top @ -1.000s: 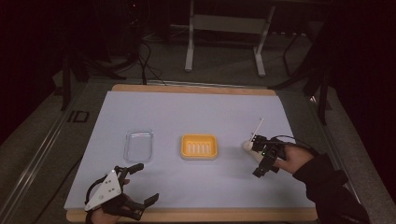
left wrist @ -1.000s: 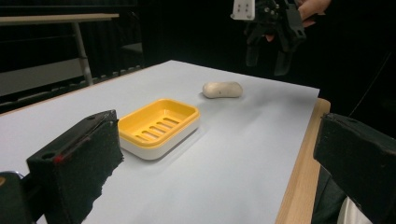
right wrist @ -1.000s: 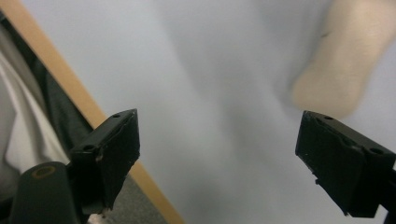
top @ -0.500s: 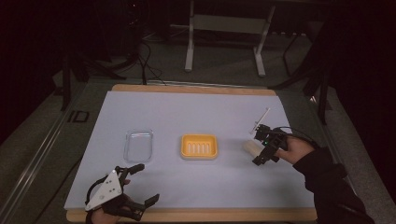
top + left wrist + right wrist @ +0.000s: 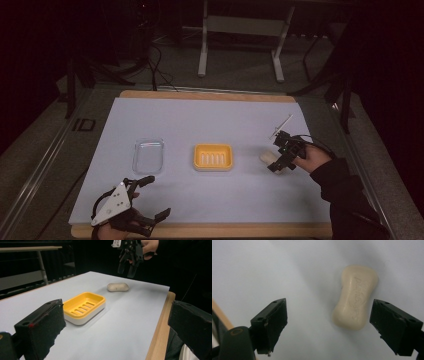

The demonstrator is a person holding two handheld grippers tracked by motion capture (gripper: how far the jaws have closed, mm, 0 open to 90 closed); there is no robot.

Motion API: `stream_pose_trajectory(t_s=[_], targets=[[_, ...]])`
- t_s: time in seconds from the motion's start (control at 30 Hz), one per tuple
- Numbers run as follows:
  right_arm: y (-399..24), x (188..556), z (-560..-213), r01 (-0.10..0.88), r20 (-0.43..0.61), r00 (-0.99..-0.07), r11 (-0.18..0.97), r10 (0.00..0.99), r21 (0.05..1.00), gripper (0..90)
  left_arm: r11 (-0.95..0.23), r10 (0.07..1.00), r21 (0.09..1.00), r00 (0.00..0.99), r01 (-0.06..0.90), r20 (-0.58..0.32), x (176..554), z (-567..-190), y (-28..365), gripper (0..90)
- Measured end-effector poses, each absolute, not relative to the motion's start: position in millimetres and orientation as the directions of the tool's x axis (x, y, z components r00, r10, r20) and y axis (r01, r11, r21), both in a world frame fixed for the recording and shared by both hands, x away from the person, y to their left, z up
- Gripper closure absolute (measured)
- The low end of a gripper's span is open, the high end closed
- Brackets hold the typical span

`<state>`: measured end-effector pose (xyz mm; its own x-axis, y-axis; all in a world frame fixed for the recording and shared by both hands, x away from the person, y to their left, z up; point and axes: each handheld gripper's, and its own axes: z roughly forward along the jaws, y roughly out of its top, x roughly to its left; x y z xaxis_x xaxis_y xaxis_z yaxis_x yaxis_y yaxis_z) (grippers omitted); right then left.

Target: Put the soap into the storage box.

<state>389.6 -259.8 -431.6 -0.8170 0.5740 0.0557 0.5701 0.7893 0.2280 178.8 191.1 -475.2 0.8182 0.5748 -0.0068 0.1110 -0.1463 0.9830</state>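
Your right gripper (image 5: 280,159) hangs just above the soap bar (image 5: 355,297), with its jaws wide apart and nothing in them. The soap lies flat on the white table cover (image 5: 215,120), to the right of the yellow soap dish (image 5: 213,157). Your left gripper (image 5: 150,199) rests near the front edge, jaws apart, beside a clear lid (image 5: 148,155).

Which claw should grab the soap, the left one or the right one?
Probably the right claw. It hangs open above the soap, which lies between its jaws in the right gripper view. The left claw sits at the near table edge, with the yellow soap dish between it and the soap.
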Motion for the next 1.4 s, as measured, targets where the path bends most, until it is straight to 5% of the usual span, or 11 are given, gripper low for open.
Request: stream_pose_trajectory(t_s=[0.7,1.4], targets=[[-276,407,-473,0.620,0.043,-0.769,0.726,0.638,0.298,21.0,-0.151,0.575,0.982,0.818,0.110,-0.004,179,-476,190,1.1],[-272,417,-500,0.623,0.010,-0.765,0.737,0.644,0.263,42.5,-0.154,0.571,0.982,0.821,0.109,-0.001,178,-476,190,1.2]])
